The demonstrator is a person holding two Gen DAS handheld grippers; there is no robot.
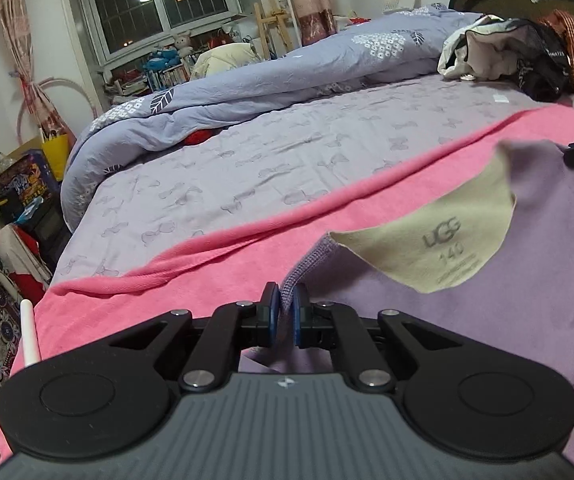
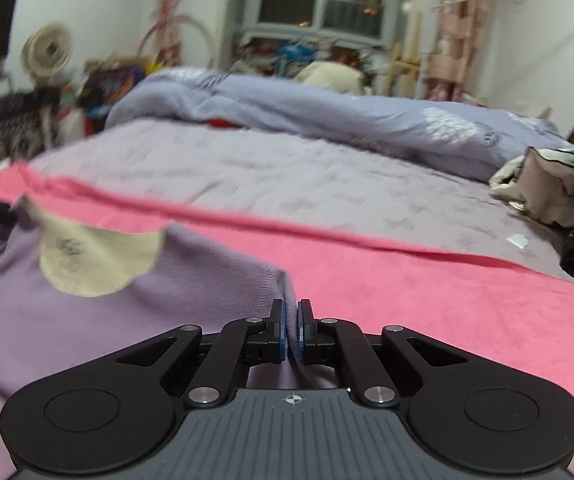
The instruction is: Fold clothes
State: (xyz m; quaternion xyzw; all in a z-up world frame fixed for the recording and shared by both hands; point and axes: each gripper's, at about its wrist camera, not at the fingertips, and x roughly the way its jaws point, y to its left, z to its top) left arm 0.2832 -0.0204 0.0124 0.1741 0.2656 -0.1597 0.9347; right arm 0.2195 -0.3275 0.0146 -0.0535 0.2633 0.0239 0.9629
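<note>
Lilac sheet covers the bed [image 1: 287, 152], with a rumpled quilt [image 1: 247, 76] along its far edge and a heap of clothes [image 1: 519, 52] at the headboard corner. Pink blanket [image 1: 191, 268] runs along the near edge, and the purple shirt [image 1: 507, 288] lies on it, cream neck label [image 1: 443, 240] showing. Left tool [image 1: 286, 312] pinches one shoulder of the shirt; right tool [image 2: 291, 332] is pressed together on the other. Nothing blocks either tool.

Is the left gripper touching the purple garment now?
Touching. The left wrist view shows the left gripper shut on a fold of the purple garment, with cloth pinched between its blue pads.
</note>
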